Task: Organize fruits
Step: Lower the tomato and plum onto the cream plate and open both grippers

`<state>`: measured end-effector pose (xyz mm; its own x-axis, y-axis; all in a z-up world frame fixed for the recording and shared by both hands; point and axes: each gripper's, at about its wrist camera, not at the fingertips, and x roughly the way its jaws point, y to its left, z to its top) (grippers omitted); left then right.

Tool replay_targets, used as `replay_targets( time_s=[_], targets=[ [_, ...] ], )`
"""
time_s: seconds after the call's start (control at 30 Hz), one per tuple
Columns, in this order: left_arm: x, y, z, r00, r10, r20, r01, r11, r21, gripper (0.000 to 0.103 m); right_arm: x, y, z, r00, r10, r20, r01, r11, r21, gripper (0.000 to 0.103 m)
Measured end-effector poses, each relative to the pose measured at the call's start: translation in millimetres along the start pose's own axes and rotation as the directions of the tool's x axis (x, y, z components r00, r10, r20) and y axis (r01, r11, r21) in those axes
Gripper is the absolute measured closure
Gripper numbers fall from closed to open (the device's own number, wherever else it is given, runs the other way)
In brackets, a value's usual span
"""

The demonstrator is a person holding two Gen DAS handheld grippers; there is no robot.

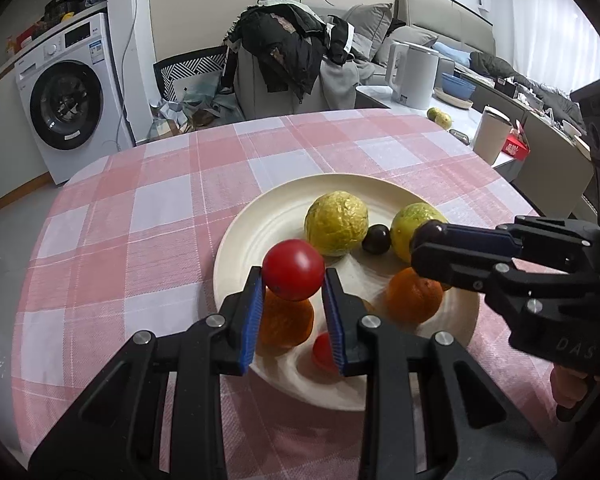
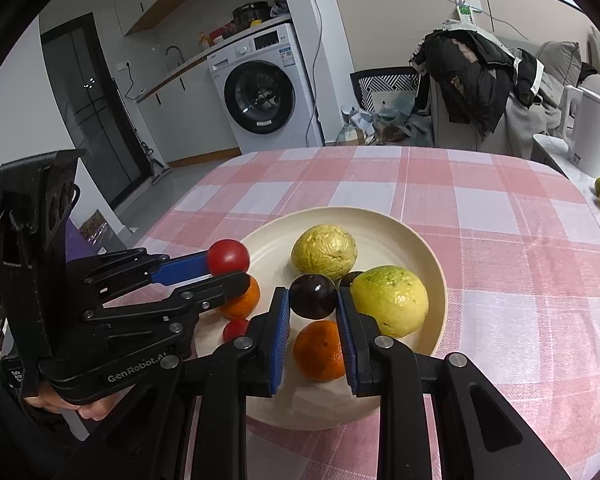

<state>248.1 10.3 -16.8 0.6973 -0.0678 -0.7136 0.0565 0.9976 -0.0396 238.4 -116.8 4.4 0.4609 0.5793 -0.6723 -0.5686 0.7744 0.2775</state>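
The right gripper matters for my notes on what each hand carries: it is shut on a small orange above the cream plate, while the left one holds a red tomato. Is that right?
Not quite. The right gripper is shut on a dark purple fruit, not an orange, as the right wrist view shows; the oranges lie on the cream plate. The left gripper does hold the red tomato.

Plate [image 2: 428, 248] on table [image 2: 500, 240], fruits in plate, kettle [image 2: 592, 136] beyond table's right edge, washing machine [image 2: 260, 92] behind

Two tomatoes [image 1: 293, 270], two oranges [image 2: 319, 350].
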Motion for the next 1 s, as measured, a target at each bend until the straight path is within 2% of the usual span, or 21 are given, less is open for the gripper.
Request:
replay_targets(
  time_s=[0.43, 0.67, 0.7, 0.77, 0.83, 0.87, 0.93, 0.97, 1.0],
  targets=[
    [11, -14, -3, 1.0, 0.024, 0.0, -0.024, 0.999, 0.048, 0.077, 15, -1, -3, 0.999, 0.004, -0.034, -0.004, 1.0, 0.01, 0.079],
    [10, -16, -3, 0.999, 0.039, -0.004, -0.039, 0.998, 0.051, 0.077, 12, 2, -3, 0.999, -0.035, -0.033, 0.035, 0.999, -0.005, 0.077],
    [8, -16, -3, 0.999, 0.04, -0.001, -0.04, 0.998, 0.05, 0.077, 9, 3, -3, 0.999, -0.037, -0.027, 0.037, 0.999, -0.011, 0.076],
    [3, -16, -4, 0.999, 0.036, 0.008, -0.037, 0.998, 0.046, 0.076, 1, 3, -6, 0.999, -0.047, -0.009, 0.047, 0.999, -0.022, 0.065],
    [-3, -16, -5, 0.999, 0.034, 0.013, -0.034, 0.999, 0.039, 0.073, -8, 2, -9, 0.998, -0.062, 0.017, 0.063, 0.998, -0.026, 0.062],
    [-5, -15, -6, 0.999, 0.03, 0.016, -0.031, 0.999, 0.036, 0.068, -14, 0, -10, 0.997, -0.069, 0.028, 0.07, 0.997, -0.022, 0.059],
    [-13, -15, -8, 0.999, 0.027, 0.027, -0.028, 0.999, 0.031, 0.054, -22, -2, -13, 0.996, -0.077, 0.042, 0.078, 0.997, -0.021, 0.053],
    [-16, -15, -9, 0.999, 0.035, 0.035, -0.036, 0.999, 0.028, 0.043, -27, -2, -15, 0.994, -0.092, 0.055, 0.093, 0.995, -0.025, 0.051],
    [-20, -16, -10, 0.998, 0.045, 0.047, -0.046, 0.999, 0.024, 0.038, -30, -2, -16, 0.993, -0.098, 0.062, 0.1, 0.995, -0.029, 0.05]
  ],
)
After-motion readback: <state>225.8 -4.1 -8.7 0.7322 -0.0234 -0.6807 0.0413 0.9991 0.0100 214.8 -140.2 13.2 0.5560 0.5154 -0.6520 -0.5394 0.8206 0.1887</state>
